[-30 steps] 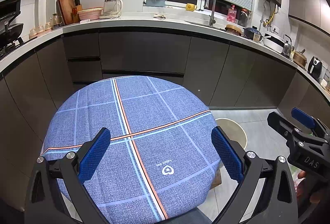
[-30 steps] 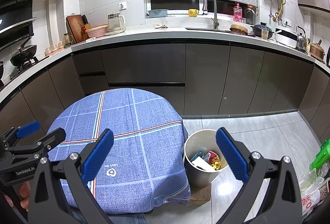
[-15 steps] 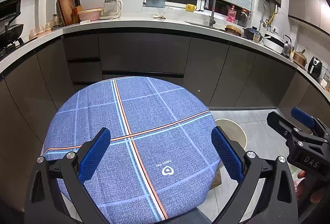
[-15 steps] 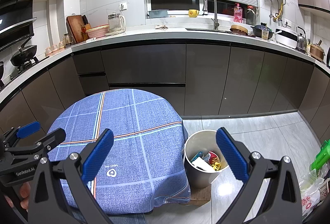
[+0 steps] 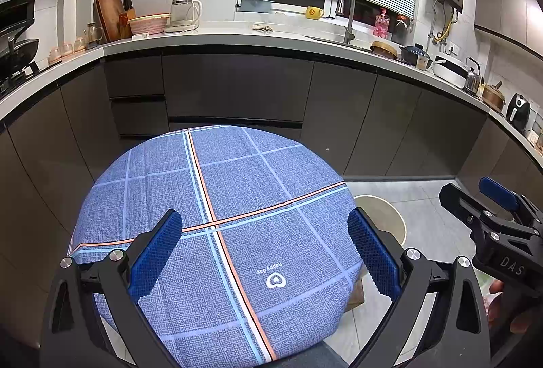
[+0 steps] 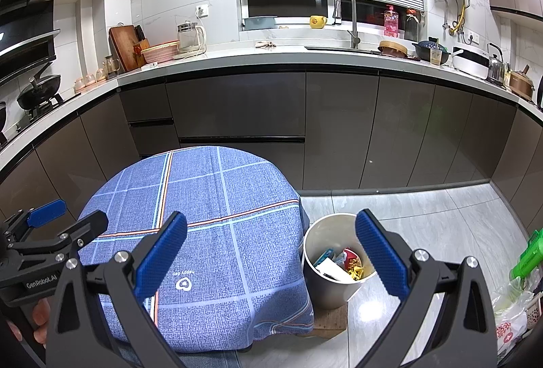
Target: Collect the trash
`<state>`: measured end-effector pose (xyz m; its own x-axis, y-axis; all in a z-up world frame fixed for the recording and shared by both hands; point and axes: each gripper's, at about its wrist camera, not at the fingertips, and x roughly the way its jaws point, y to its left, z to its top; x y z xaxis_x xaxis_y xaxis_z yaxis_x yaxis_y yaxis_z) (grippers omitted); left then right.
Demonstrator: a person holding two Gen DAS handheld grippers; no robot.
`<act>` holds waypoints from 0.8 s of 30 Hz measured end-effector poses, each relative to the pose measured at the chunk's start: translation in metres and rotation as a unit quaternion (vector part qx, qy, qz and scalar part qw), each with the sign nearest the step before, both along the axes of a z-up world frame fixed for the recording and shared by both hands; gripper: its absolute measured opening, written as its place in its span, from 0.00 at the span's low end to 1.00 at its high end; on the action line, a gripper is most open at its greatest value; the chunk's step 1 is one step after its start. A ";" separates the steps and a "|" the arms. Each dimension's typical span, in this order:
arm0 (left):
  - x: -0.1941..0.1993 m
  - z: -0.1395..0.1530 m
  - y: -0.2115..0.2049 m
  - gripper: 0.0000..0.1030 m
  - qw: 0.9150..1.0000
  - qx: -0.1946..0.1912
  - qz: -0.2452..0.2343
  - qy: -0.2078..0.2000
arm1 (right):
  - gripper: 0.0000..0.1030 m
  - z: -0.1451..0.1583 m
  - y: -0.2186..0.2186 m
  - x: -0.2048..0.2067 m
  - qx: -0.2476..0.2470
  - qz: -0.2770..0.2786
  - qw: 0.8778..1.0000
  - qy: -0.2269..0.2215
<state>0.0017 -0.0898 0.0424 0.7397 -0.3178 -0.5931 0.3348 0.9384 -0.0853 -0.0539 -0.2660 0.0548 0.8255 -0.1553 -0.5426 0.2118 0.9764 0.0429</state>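
A round table under a blue checked cloth [image 5: 217, 215] [image 6: 210, 218] fills the lower middle of both views; nothing lies on it. To its right on the floor stands a pale bin [image 6: 325, 286] holding wrappers and paper scraps [image 6: 342, 263]; only its rim [image 5: 383, 208] shows in the left wrist view. My left gripper [image 5: 263, 254] hovers over the table, open with nothing between its blue pads. My right gripper [image 6: 271, 259] is open too, held over the table's right edge and the bin. Each gripper shows at the other view's side [image 5: 488, 215] [image 6: 54, 232].
Dark cabinets under a white counter [image 6: 288, 57] curve around the back, carrying a kettle, sink tap, pots and bowls. A wooden block [image 6: 331, 317] sits under the bin. Plastic bags and a green object [image 6: 526, 259] lie at the right on the grey tiled floor.
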 end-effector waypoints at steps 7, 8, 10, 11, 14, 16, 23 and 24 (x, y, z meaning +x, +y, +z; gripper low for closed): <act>-0.001 0.001 -0.001 0.92 1.000 -0.001 0.000 0.000 | 0.97 0.000 0.000 0.000 0.000 0.000 1.000 0.000; -0.001 0.001 -0.001 0.92 1.000 0.000 0.000 0.000 | 0.97 0.000 0.000 0.000 0.000 -0.001 1.000 0.000; -0.001 0.002 -0.001 0.92 1.000 0.000 -0.001 0.000 | 0.97 -0.001 0.000 0.000 0.000 0.000 1.000 0.000; -0.001 0.002 -0.001 0.92 1.000 0.000 0.000 0.000 | 0.97 0.001 0.000 0.000 0.000 0.000 1.000 0.000; -0.001 0.002 -0.001 0.92 1.000 0.000 0.000 -0.001 | 0.97 0.002 0.000 0.000 0.000 0.001 1.000 0.000; -0.001 0.002 -0.001 0.92 1.000 0.000 0.000 -0.001 | 0.97 0.002 0.000 0.000 0.000 0.000 1.000 0.000; -0.001 0.001 -0.001 0.92 1.000 -0.001 0.000 0.000 | 0.97 0.002 0.000 0.000 0.000 0.000 1.000 -0.001; -0.002 0.002 -0.001 0.92 1.000 -0.001 -0.001 0.000 | 0.97 0.002 0.000 0.000 0.000 0.001 1.000 0.000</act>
<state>0.0001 -0.0911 0.0442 0.7397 -0.3194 -0.5923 0.3359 0.9379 -0.0863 -0.0536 -0.2661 0.0571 0.8260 -0.1545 -0.5420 0.2108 0.9766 0.0429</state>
